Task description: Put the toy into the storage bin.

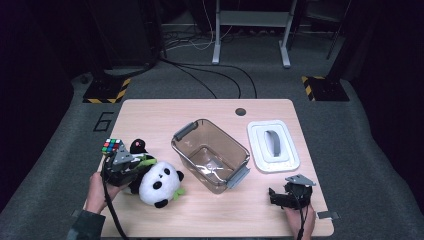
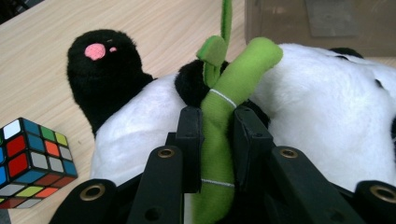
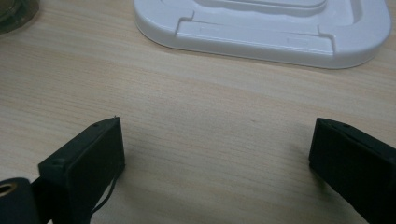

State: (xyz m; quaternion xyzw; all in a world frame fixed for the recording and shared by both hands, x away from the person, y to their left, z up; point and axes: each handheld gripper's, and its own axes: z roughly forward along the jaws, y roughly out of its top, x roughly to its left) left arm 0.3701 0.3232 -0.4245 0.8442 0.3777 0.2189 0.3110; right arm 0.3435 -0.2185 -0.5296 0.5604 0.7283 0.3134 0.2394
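Observation:
A black-and-white panda plush (image 1: 159, 186) lies on the wooden table near its front left. A green bamboo stalk (image 2: 224, 107) is sewn to the plush (image 2: 327, 121). My left gripper (image 1: 131, 167) reaches in from the panda's left. In the left gripper view that gripper (image 2: 218, 121) is shut on the green stalk, both jaws pressing its sides. My right gripper (image 1: 286, 196) rests low at the front right of the table. Seen in the right gripper view, it (image 3: 215, 140) stands open with bare wood between the jaws.
A Rubik's cube (image 1: 112, 146) sits just behind the left gripper, close to the panda's black foot (image 2: 102, 74). A clear bin (image 1: 177, 145) with grey handles stands mid-table. Its white lid (image 1: 273, 145) lies flat to the right, just ahead of the right gripper (image 3: 261, 28).

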